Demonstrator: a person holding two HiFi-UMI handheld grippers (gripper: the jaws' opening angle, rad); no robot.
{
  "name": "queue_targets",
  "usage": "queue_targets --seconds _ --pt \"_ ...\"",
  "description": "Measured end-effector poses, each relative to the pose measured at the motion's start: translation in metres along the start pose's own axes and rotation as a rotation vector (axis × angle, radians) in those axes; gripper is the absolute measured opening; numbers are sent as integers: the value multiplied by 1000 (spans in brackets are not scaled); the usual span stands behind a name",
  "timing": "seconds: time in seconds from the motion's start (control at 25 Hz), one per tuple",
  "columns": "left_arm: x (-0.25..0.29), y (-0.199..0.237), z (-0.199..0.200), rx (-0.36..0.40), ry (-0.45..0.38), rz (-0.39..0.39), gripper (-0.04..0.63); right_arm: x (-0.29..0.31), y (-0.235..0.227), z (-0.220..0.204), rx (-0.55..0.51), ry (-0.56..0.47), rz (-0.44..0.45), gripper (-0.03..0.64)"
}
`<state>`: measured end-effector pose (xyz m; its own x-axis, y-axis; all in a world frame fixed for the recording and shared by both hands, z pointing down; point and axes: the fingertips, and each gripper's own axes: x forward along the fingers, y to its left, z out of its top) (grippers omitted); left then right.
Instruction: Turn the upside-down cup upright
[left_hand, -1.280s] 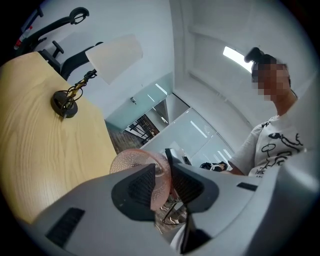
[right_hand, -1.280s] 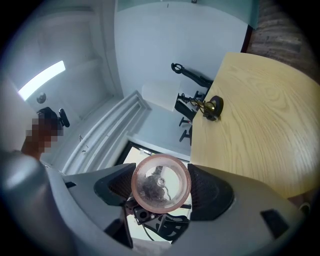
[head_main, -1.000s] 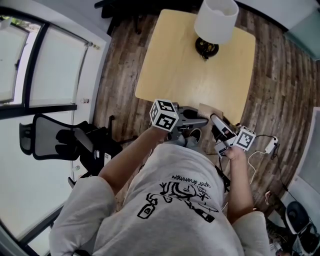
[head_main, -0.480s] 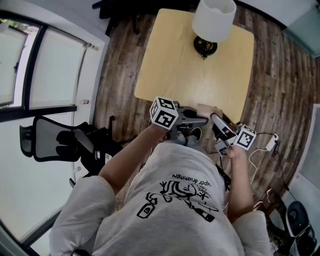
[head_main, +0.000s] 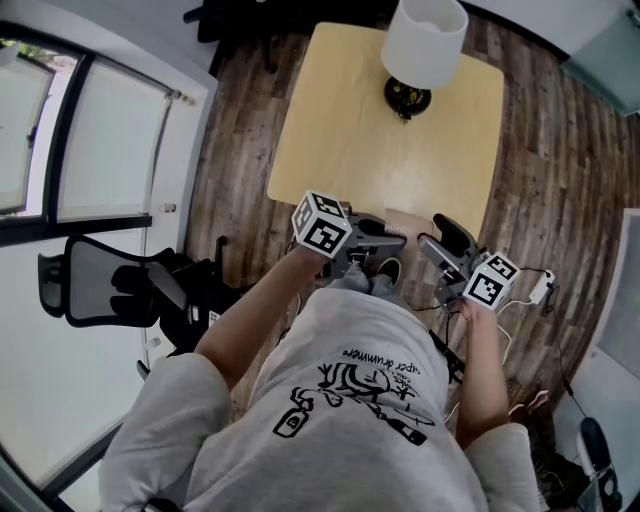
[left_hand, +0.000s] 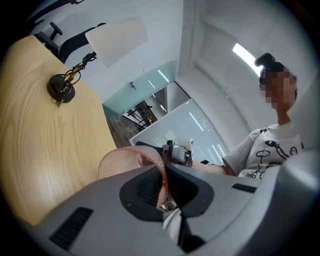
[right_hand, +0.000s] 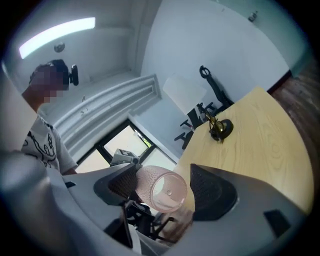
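A pink, dimpled translucent cup (right_hand: 162, 190) lies on its side in the air at the near edge of the wooden table (head_main: 380, 130). Its mouth faces the right gripper's camera. My left gripper (left_hand: 164, 185) is shut on the cup's wall (left_hand: 125, 162), which is pinched thin between the two pads. My right gripper (right_hand: 165, 187) stands open around the cup, with a gap between the cup and its right pad (right_hand: 210, 192). In the head view the cup (head_main: 408, 218) shows only as a small pale shape between the left gripper (head_main: 393, 236) and the right gripper (head_main: 445, 242).
A lamp with a white shade (head_main: 425, 40) and a dark round base (head_main: 407, 97) stands at the table's far side. A black office chair (head_main: 110, 280) sits on the floor at the left by the window. A white power strip with cables (head_main: 540, 290) lies on the floor at the right.
The right gripper has rolled about its own axis, so its marker cube and dark jaws now face differently. The left gripper has stayed in place at the cup.
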<state>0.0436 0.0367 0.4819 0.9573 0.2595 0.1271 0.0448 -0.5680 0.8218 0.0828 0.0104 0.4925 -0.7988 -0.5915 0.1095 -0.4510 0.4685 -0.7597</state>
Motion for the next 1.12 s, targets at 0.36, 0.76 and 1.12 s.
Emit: queue_targets --seconds 0.36,0.76,1.12 --pt "-1 13 -18 82 217 189 21 7 15 -16 -384 192 -85 323" --pt "2 14 -31 290 478 361 21 13 21 -45 -763 432 -172 324" --pt "6 1 -30 503 645 436 21 16 13 -65 -950 569 -228 336"
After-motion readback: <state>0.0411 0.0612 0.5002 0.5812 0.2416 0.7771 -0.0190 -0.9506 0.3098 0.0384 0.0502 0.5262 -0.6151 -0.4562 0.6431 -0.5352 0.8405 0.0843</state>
